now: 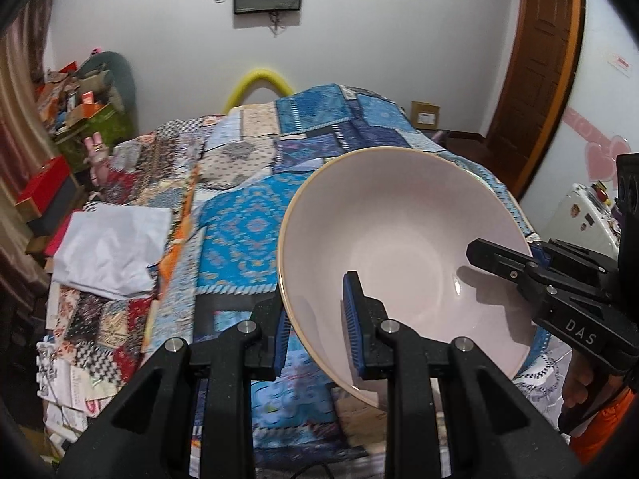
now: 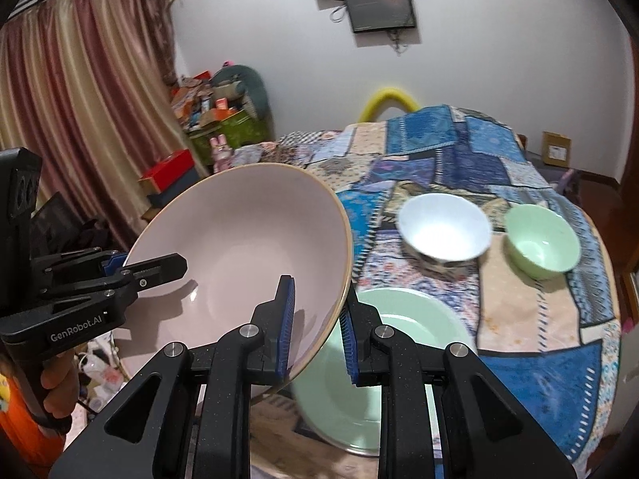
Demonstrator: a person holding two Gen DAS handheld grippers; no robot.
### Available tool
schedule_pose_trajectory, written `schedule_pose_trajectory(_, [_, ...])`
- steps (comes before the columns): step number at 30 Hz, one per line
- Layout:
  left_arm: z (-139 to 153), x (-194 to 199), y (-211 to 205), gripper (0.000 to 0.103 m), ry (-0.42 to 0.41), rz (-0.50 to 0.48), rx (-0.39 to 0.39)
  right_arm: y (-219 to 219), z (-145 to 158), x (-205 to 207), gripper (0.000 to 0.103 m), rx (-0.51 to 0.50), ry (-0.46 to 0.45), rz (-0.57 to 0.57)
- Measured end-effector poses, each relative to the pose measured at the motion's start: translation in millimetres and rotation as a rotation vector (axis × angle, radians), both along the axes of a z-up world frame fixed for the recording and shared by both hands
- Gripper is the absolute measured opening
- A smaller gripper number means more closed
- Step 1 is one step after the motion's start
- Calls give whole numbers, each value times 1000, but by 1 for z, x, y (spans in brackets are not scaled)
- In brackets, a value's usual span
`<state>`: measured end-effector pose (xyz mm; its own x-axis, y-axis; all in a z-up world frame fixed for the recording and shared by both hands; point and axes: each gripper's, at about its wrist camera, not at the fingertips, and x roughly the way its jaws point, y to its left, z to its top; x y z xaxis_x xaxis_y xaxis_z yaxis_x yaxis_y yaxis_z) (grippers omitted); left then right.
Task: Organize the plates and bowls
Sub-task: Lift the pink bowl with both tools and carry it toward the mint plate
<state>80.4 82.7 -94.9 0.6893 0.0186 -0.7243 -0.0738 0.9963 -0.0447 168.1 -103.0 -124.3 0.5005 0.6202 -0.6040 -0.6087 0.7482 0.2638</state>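
Overhead, bowl: a large pink bowl (image 1: 403,263) is held up above the bed (image 1: 247,215), tilted, a gripper on each side of its rim.
Left gripper: the left gripper (image 1: 319,319) is clenched on the bowl's left rim, one blue pad inside the wall and one outside; in the right wrist view it (image 2: 155,271) enters from the left edge, a hand (image 2: 60,379) around its handle.
Right gripper: the right gripper (image 2: 317,327) is clamped on the bowl's right rim, the wall pinched between its blue pads; in the left wrist view it (image 1: 511,255) reaches in from the right.
Bed cover: a patchwork quilt (image 2: 459,151) in blue and beige covers the bed; a white folded cloth (image 1: 112,247) lies on its left side.
Green plate: a pale green plate (image 2: 399,367) lies on the quilt below and right of the raised bowl.
White bowl: a white bowl (image 2: 443,227) sits beyond the plate.
Green bowl: a small green bowl (image 2: 541,241) stands just beside the white one, to its right.
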Motion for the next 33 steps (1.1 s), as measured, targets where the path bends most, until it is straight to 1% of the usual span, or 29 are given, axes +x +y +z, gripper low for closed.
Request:
schedule_pose_trajectory(8, [-14,-18,41,25,31,71,16,40,-11,-3,20,-7,25,80])
schedule_pose_trajectory(17, [-43,-24,77,25,95,134,-8,79,-32,-4,20,-45,75,138])
schedule_pose_trajectory(23, [-66,-15,94,25,145,147,-27,95,-50,1,20,-96,116,156])
schedule_pose_trajectory(28, [-91,-2,105,25,207,147,-73,106,-67,11,20,-132,156,157])
schedule_pose_trajectory(33, [-115,9,110,25,259,142,-97,113,-84,18,20,-162,195,158])
